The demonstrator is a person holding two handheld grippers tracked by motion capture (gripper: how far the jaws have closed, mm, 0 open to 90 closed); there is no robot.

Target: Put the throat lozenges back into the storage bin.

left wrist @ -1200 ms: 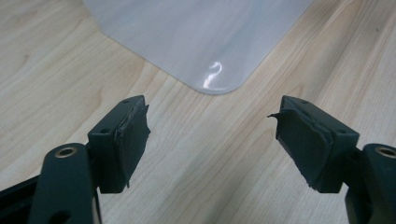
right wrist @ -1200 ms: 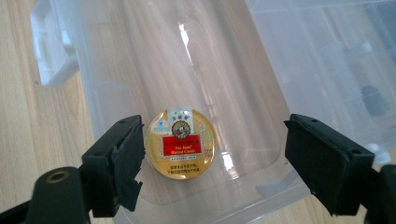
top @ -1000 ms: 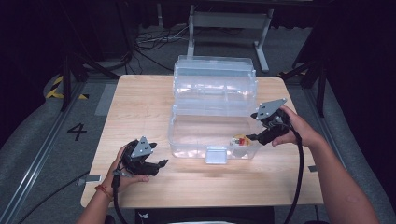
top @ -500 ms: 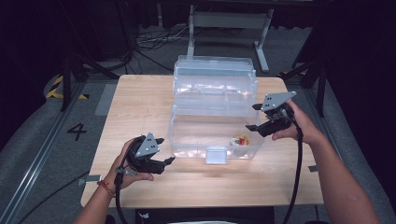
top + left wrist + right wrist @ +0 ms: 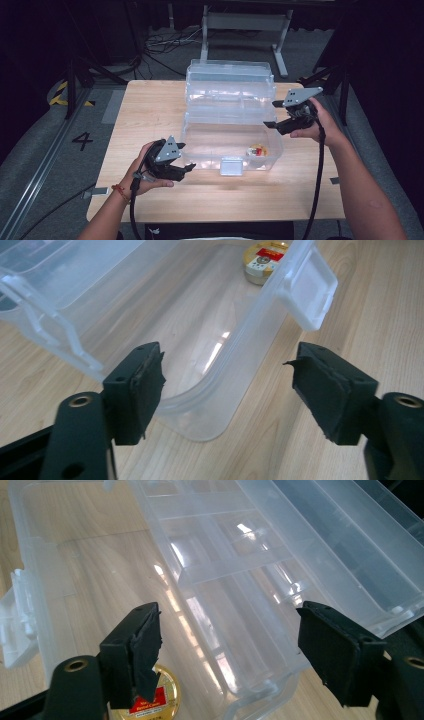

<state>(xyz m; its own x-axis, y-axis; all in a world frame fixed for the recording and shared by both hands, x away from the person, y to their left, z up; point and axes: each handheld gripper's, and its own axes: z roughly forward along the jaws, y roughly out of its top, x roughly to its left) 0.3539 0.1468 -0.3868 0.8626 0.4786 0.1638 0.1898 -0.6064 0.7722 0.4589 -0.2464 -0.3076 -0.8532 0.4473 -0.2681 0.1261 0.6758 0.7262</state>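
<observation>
A clear plastic box (image 5: pixel 200 131) stands on the wooden table (image 5: pixel 150 110) with its lid (image 5: pixel 230 80) swung up at the back. A round gold tin with a red label (image 5: pixel 257 150) lies inside, near the right end. My left gripper (image 5: pixel 186 156) hovers at the box's front left corner. Its jaws have just been closing a little but stand open (image 5: pixel 227 375), with the corner beyond them untouched. My right gripper (image 5: pixel 272 114) hangs above the box's right end. It is open too (image 5: pixel 227 640) after closing slightly, gripping nothing, with the tin (image 5: pixel 150 700) below it.
A white latch (image 5: pixel 231 166) hangs off the box's front wall. Bare wood runs along the table's front and left side. On the floor behind are cables (image 5: pixel 160 45) and a metal stand (image 5: pixel 245 22). A painted 4 (image 5: pixel 82 141) marks the floor at left.
Both hands have risen. The left gripper has shifted right, closer to the box's front corner. The right gripper has lifted from the box's right wall to above its rim.
</observation>
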